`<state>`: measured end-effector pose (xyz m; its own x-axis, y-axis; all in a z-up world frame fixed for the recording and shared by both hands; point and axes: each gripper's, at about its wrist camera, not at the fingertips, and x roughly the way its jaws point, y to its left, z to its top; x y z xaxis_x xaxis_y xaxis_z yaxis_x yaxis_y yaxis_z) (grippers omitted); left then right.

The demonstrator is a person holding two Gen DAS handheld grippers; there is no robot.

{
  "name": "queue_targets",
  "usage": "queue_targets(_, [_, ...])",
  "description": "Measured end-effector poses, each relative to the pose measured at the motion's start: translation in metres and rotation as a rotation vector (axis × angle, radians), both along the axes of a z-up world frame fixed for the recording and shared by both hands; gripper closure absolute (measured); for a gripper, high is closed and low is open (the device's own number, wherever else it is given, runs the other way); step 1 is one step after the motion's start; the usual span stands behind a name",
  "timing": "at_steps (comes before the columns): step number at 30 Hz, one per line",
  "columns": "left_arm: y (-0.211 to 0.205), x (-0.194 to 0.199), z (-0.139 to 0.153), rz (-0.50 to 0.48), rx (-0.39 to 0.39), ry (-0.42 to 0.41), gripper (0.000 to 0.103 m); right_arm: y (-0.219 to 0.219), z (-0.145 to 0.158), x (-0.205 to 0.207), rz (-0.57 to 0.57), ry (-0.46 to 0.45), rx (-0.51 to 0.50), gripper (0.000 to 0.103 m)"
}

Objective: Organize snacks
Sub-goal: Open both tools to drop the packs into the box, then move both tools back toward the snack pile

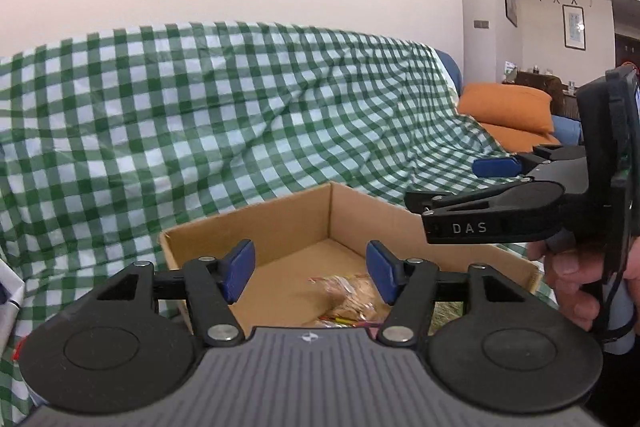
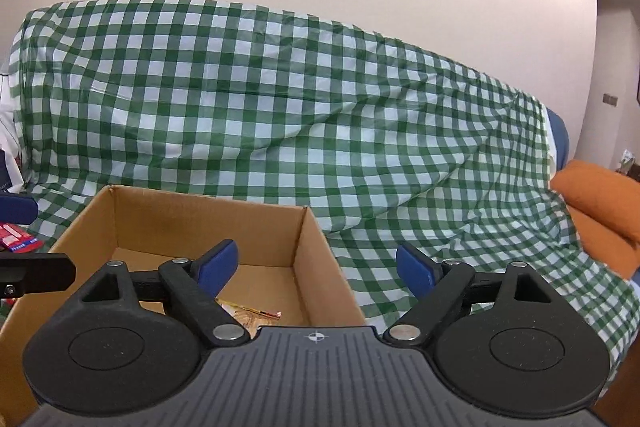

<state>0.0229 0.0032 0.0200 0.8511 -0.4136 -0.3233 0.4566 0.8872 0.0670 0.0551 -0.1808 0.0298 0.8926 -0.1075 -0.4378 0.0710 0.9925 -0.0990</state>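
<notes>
Both grippers, left gripper (image 1: 310, 277) and right gripper (image 2: 318, 273), hold nothing, fingers apart. The snack bag (image 1: 352, 301) sits low in the cardboard box (image 1: 288, 211), likely so the snacks stay together.

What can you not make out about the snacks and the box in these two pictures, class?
- Snack bag in the cardboard box: the left gripper covers its lower part, and its print is too small to read.
- Right wrist view: the right gripper hides most of the bag.
- Red packet: cut off by the left edge.
</notes>
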Motion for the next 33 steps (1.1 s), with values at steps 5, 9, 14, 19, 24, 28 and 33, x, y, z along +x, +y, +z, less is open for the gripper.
queue_targets(5, [0.008, -0.006, 0.000, 0.017, 0.025, -0.037, 0.075, 0.005, 0.003, 0.003, 0.000, 0.011, 0.046, 0.018])
queue_targets(9, [0.023, -0.014, 0.003, 0.014, 0.039, -0.039, 0.075, 0.016, 0.004, 0.004, 0.032, 0.028, 0.076, 0.044])
queue_targets(14, [0.059, -0.014, 0.009, 0.094, 0.001, 0.043, 0.075, 0.031, 0.005, 0.004, 0.090, 0.032, 0.101, 0.063])
queue_targets(19, [0.091, 0.010, 0.022, 0.187, -0.013, 0.126, 0.075, 0.037, 0.009, 0.003, 0.124, 0.023, 0.114, 0.063])
queue_targets(24, [0.129, 0.048, 0.044, 0.286, -0.070, 0.120, 0.075, 0.044, 0.010, 0.001, 0.150, 0.029, 0.124, 0.063])
queue_targets(28, [0.166, 0.059, 0.039, 0.337, -0.160, 0.107, 0.075, 0.054, 0.008, -0.002, 0.187, 0.039, 0.106, 0.063])
queue_targets(33, [0.199, 0.071, 0.012, 0.540, -0.035, 0.201, 0.091, 0.066, 0.006, -0.006, 0.238, 0.038, 0.059, 0.063])
